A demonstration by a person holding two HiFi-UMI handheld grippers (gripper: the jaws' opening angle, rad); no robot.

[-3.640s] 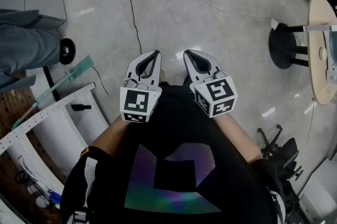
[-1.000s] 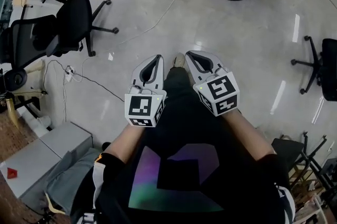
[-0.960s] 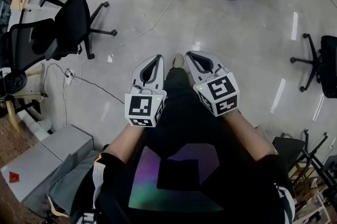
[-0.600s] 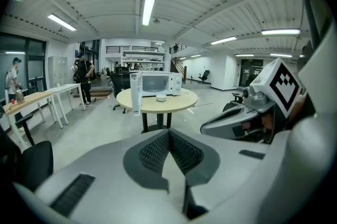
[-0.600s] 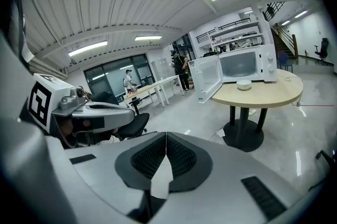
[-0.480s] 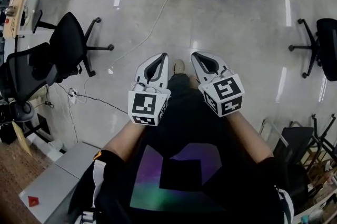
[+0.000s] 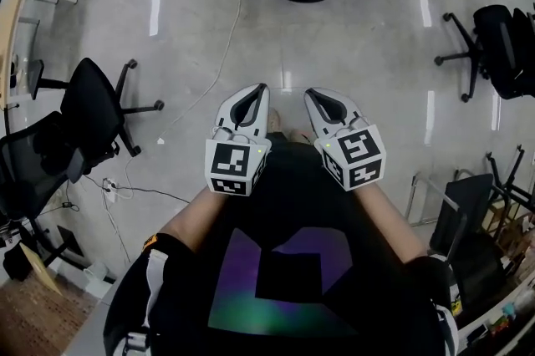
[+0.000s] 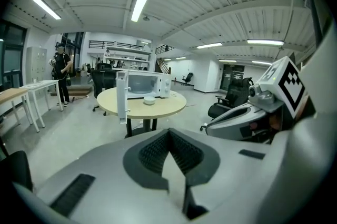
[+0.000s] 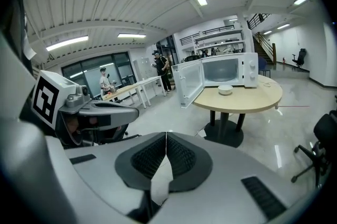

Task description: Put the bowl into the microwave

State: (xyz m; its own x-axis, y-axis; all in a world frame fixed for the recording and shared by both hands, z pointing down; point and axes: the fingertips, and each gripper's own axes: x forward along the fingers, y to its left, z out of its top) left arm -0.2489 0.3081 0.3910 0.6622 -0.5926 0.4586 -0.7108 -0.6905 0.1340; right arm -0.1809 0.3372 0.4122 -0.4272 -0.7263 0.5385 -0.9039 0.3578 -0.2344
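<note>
Work not yet begun at the microwave table

A polished grey floor (image 7: 359, 53) filled most of the head view, with a round light-wood table (image 9: 247, 101) on a black pedestal standing well ahead of the person. Black swivel office chairs (image 7: 92, 108) stood scattered to either side, well apart from the table. On the tabletop sat a white microwave (image 9: 226, 70), its door (image 9: 189, 81) swung wide open to the left as the right gripper view showed it.

The person, in a black shirt, held both tools level in front of the body, side by side and pointing toward the table. The left gripper (image 8: 168, 136) had its ribbed black pads pressed together with nothing between them. The right gripper (image 9: 166, 139) was likewise closed tip to tip and empty.

The small white bowl (image 9: 225, 90) sat upright on the tabletop just in front of the microwave's open cavity, outside it, and far from both grippers.
</note>
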